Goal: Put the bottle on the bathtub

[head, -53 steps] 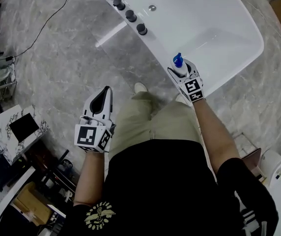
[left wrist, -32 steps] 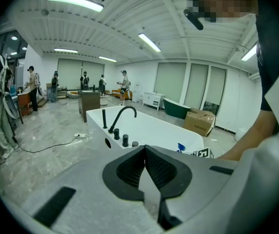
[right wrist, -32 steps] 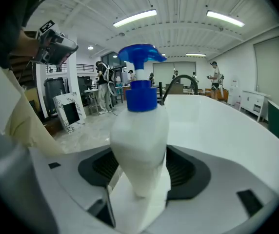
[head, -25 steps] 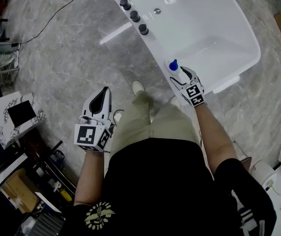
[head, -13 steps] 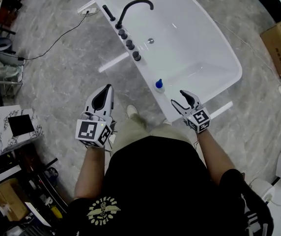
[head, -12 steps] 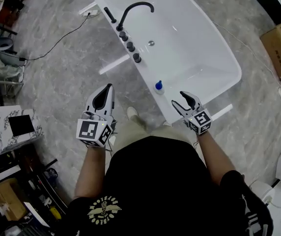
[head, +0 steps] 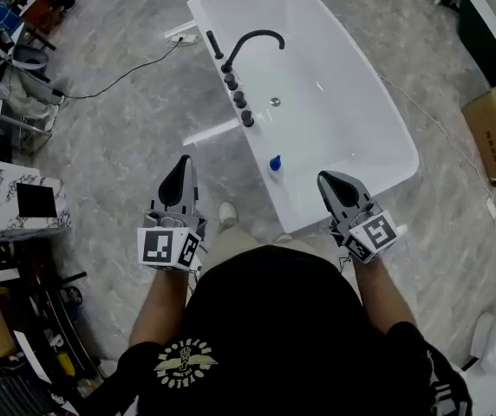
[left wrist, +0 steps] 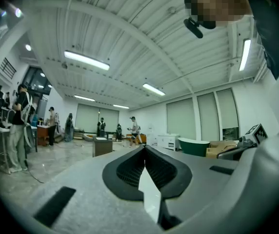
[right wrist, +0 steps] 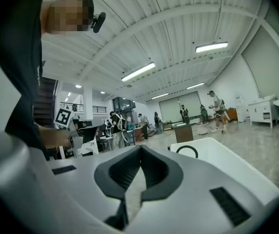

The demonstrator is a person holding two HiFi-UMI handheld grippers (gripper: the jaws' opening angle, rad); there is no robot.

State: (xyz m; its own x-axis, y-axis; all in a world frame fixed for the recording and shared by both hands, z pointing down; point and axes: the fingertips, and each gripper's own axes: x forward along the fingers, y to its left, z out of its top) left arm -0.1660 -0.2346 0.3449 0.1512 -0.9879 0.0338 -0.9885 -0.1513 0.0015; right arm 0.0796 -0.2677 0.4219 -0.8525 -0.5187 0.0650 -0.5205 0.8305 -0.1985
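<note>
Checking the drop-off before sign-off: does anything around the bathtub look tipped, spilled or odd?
Nothing stands out. The bottle stands upright on the bathtub rim, no spill visible. The left tool and right tool are shut, empty and clear of it.

Grey marble floor [head: 127,146], ribbed ceiling [left wrist: 129,33], strip lights [left wrist: 87,61]
</note>
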